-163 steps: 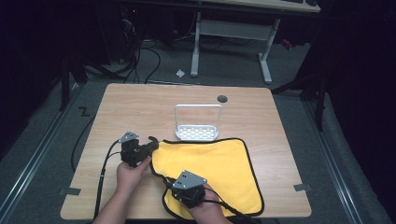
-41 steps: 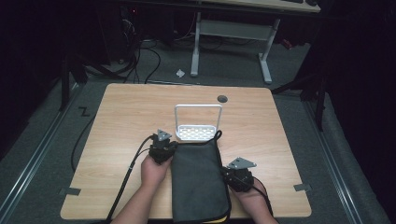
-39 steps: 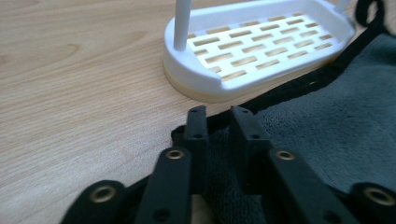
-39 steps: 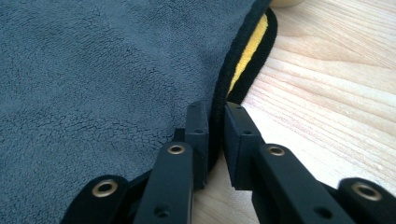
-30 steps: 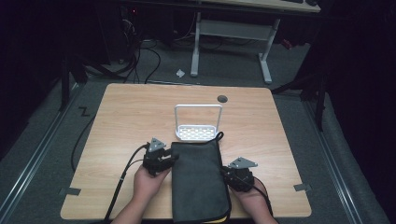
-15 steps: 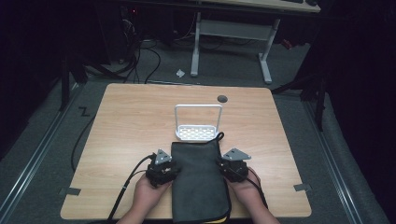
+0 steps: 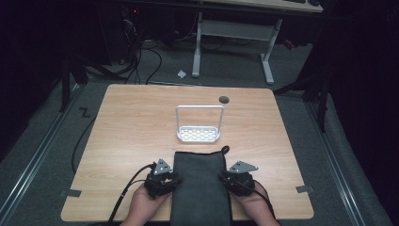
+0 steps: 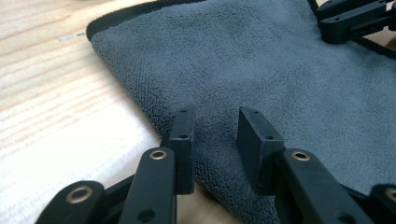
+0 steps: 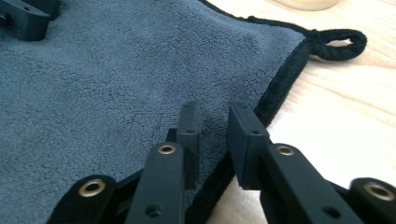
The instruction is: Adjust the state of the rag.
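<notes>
From above, the folded grey towel (image 7: 200, 186) lies at the table's (image 7: 131, 122) near edge, a gripper at each long side. The left gripper (image 8: 215, 140) is parted over the folded edge, holding nothing — go lower. The right gripper (image 9: 212, 135) (slightly narrower gap) straddles the black hem (image 9: 275, 88); close both evenly.

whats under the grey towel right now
The grey towel lies flat on the wooden table; bare wood shows along both side edges. Whatever is beneath or folded inside it is covered, so I can't tell.
</notes>
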### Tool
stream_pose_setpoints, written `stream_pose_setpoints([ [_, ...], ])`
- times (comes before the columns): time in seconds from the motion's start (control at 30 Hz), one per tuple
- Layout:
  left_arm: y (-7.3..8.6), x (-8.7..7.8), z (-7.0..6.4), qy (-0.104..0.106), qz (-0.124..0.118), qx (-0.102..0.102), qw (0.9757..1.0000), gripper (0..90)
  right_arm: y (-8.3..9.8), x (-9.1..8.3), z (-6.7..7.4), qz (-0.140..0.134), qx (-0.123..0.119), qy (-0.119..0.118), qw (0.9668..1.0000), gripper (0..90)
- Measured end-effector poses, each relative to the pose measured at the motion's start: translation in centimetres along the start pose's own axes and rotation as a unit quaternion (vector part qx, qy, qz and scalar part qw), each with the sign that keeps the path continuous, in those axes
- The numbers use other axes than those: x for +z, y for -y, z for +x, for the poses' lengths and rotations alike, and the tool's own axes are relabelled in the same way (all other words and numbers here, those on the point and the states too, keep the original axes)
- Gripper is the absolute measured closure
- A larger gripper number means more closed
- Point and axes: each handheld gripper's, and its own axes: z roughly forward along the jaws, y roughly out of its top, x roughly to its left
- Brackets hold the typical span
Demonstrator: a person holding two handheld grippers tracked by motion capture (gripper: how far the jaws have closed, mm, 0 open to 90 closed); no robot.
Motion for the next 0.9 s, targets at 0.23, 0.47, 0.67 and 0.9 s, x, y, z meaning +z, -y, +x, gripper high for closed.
stream_pose_setpoints([
  [0.23, -1.3, 0.4, 2.8, -0.035, -0.042, -0.045, 0.9975, 55.1, -0.1, 0.1, 0.1, 0.002, -0.003, -0.003, 1.0000, 72.2],
  [0.47, -3.0, 3.0, 4.9, -0.054, -0.039, -0.063, 0.9958, 44.7, -0.1, 0.2, -0.1, 0.002, -0.005, -0.011, 0.9999, 71.0],
  [0.67, -3.3, 3.8, 4.0, -0.068, -0.034, -0.029, 0.9967, 57.8, -0.2, 0.2, -0.3, 0.000, 0.001, -0.029, 0.9996, 62.9],
  [0.9, -3.2, 3.7, 3.9, -0.054, -0.031, -0.026, 0.9977, 70.2, -1.3, -0.3, -0.8, -0.046, 0.001, -0.009, 0.9989, 56.8],
])
